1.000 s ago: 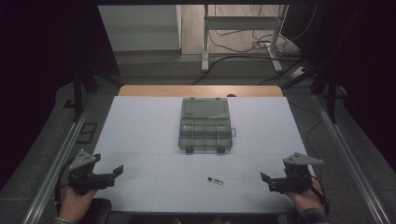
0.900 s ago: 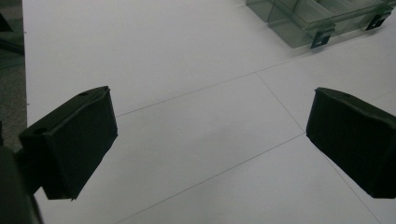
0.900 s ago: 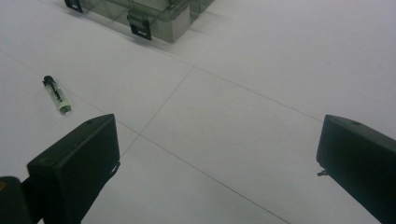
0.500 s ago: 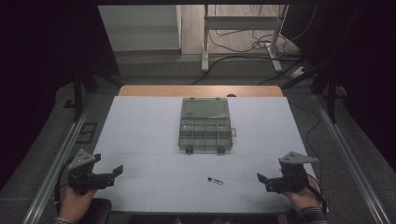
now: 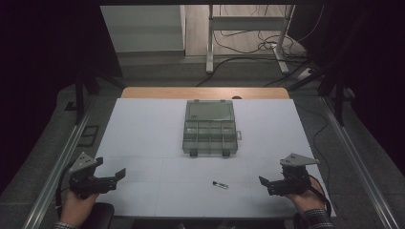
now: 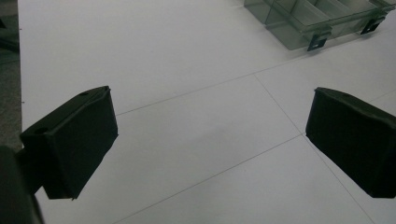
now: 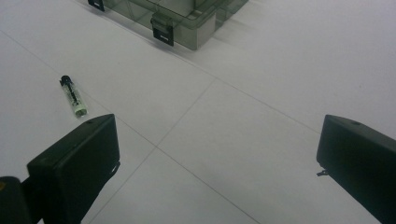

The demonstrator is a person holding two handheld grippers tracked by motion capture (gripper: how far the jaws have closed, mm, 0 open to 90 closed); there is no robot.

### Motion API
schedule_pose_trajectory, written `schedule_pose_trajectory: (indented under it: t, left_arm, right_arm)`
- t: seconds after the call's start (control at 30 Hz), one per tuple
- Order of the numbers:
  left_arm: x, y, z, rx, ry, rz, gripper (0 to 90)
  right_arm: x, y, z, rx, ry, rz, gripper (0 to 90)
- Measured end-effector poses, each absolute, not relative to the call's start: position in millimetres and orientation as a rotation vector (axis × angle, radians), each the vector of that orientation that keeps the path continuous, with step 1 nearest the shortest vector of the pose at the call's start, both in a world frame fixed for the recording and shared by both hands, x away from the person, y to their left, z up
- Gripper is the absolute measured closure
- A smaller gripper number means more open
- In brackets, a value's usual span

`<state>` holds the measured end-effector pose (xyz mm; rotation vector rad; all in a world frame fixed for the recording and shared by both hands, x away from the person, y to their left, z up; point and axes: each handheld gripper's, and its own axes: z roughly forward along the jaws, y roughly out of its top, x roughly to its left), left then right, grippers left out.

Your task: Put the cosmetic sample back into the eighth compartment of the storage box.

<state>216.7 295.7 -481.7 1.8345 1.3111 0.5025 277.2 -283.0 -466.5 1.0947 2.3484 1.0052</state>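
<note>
I have both grippers low over the near edge of the white worktop [image 5: 143, 129]. My left gripper [image 5: 118, 174] sits at the near left corner, held in the left hand [image 5: 76, 202], its jaws pointing toward the middle of the worktop. In the left gripper view its jaws stand wide apart with bare white sheet between them, holding nothing.

My right gripper [image 5: 261, 181] sits at the near right, held in the right hand [image 5: 305, 198], pointing left toward the middle. In the right gripper view its jaws are also spread wide, with nothing between them.

A clear grey compartment box [image 5: 210, 129] lies in the middle of the worktop, toward the far side, well apart from both grippers. Its lid is laid open on the far side, and the divided tray faces up on the near side, with two dark latches on its near edge. I cannot tell whether anything lies in the compartments.

A small battery [image 5: 220, 184] lies flat on the worktop, near the front edge, between the two grippers and closer to the right one. In the right gripper view the battery [image 7: 73, 96] shows a pale green body with a dark end, lying just beyond the left jaw and not touching it. It is outside the box, well short of its near edge.
</note>
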Motion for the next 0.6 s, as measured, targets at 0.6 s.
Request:
schedule_pose_trajectory:
  t: [0.6]
  left_arm:
    - [217.2, 296.7, -481.8, 1.828, 1.314, 0.495, 2.7]
  right_arm:
    - [287.7, -268.3, -468.2, 1.059, 2.424, 1.031, 0.0]
